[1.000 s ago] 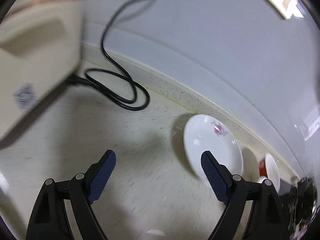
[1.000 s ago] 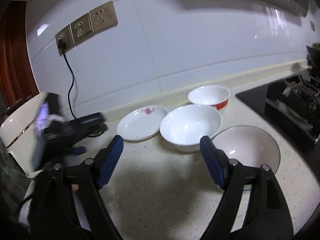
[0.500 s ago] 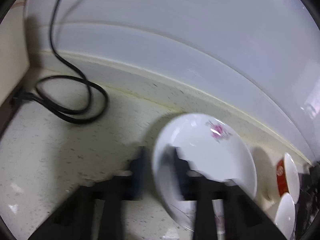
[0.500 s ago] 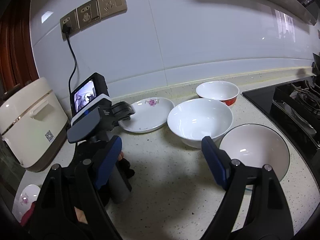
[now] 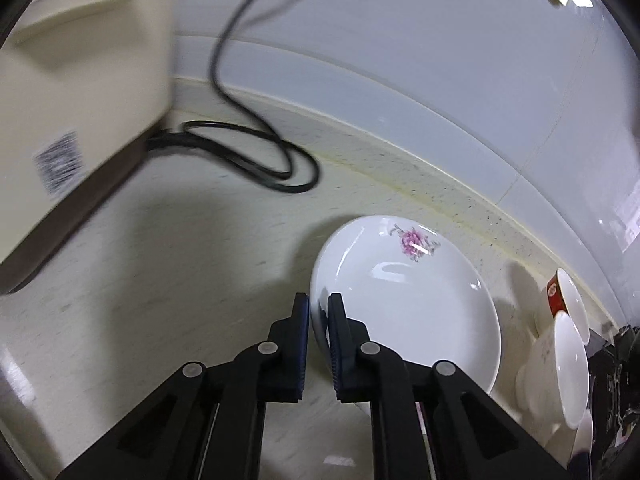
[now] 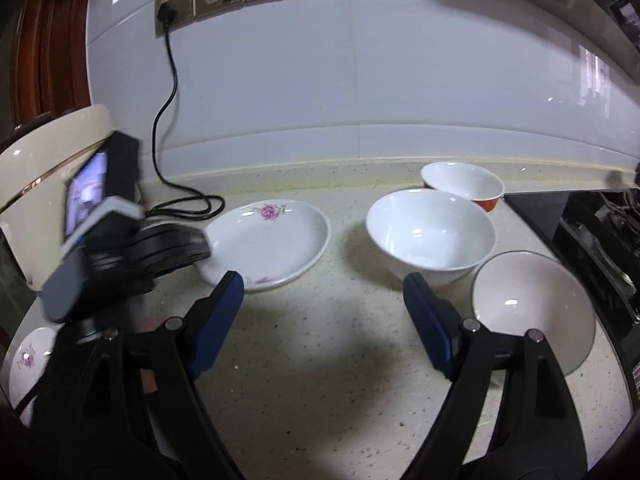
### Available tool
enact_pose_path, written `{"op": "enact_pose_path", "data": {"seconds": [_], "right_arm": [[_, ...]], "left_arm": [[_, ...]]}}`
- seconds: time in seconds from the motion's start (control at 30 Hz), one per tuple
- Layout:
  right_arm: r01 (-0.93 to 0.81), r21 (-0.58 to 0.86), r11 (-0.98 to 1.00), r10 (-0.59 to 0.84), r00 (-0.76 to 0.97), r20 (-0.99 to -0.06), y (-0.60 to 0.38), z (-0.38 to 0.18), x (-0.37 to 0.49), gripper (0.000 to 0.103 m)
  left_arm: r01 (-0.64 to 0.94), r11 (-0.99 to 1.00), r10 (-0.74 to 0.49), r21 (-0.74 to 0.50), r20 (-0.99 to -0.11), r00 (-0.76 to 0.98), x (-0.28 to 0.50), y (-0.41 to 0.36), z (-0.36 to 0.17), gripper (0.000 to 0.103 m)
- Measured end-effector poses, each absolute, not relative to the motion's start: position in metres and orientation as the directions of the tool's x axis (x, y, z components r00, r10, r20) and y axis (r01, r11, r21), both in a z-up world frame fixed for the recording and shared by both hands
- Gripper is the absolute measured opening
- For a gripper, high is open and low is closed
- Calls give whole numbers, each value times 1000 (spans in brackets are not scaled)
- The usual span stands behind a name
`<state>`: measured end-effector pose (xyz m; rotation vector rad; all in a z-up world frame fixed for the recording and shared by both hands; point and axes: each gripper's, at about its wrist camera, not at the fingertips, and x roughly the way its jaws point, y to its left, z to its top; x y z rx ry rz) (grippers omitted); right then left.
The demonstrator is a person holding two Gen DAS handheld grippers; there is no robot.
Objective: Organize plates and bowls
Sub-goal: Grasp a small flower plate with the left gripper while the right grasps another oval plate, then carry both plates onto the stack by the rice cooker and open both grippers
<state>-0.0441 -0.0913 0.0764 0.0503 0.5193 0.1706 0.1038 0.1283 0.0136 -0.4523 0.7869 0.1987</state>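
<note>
Left gripper (image 5: 319, 312) is clamped on the near rim of the flowered plate (image 5: 412, 300), which lies on the counter (image 6: 320, 360) beside the white bowl (image 6: 430, 236). Right gripper (image 6: 322, 312) hovers open, holding nothing

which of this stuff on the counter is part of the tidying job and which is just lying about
Part of the job:
flowered plate, gripped at its rim by the left gripper
large white bowl
red-based bowl
grey-rimmed bowl

Lying about:
rice cooker
black cord
stove

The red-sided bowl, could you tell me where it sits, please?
In the right wrist view, the red-sided bowl sits by the wall, right of centre, just behind the large white bowl.
</note>
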Motion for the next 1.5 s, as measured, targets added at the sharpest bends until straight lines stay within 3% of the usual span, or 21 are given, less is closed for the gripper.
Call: {"op": "enact_pose_path", "data": {"seconds": [0.23, 0.4, 0.5, 0.73, 1.03, 1.07, 1.1, 1.17, 1.2, 1.3, 1.5], "right_arm": [[-169, 87, 982, 190, 830, -524, -82, 71, -35, 84], [-194, 49, 980, 185, 785, -592, -57, 66, -11, 84], [-171, 45, 984, 160, 756, -635, -49, 60, 11, 84], [-116, 143, 983, 184, 673, -716, -54, 46, 49, 84], [-159, 194, 968, 251, 609, -753, -44, 36, 76, 85], [-164, 193, 967, 253, 609, -752, -44, 36, 76, 78], [-175, 193, 965, 260, 611, -747, -43, 36, 75, 52], [-190, 189, 963, 267, 613, -743, -42, 36, 72, 32], [-209, 209, 955, 294, 605, -740, -42, 35, 71, 25], [-237, 260, 936, 352, 592, -725, -45, 34, 69, 23], [-259, 277, 925, 379, 627, -680, -50, 41, 57, 21]], "left_arm": [[-357, 860, -13, -365, -716, 698, 79, 151, 11, 12], [-364, 850, -28, -381, -722, 691, 88, 153, 8, 26], [-376, 852, 3, -364, -716, 698, 89, 154, 10, 29], [-390, 843, -12, -372, -736, 677, 96, 157, 2, 31], [-401, 842, 9, -361, -734, 679, 104, 157, -2, 33], [-401, 843, 11, -358, -734, 679, 105, 157, -2, 33], [-400, 846, 13, -353, -736, 677, 105, 156, -2, 33], [-394, 857, 23, -332, -739, 673, 106, 153, -2, 33], [-389, 862, 23, -326, -740, 672, 106, 152, -2, 27], [-393, 871, 48, -294, -746, 664, 107, 150, -3, 19], [-390, 864, 34, -318, -736, 677, 97, 155, 1, 19]]}}
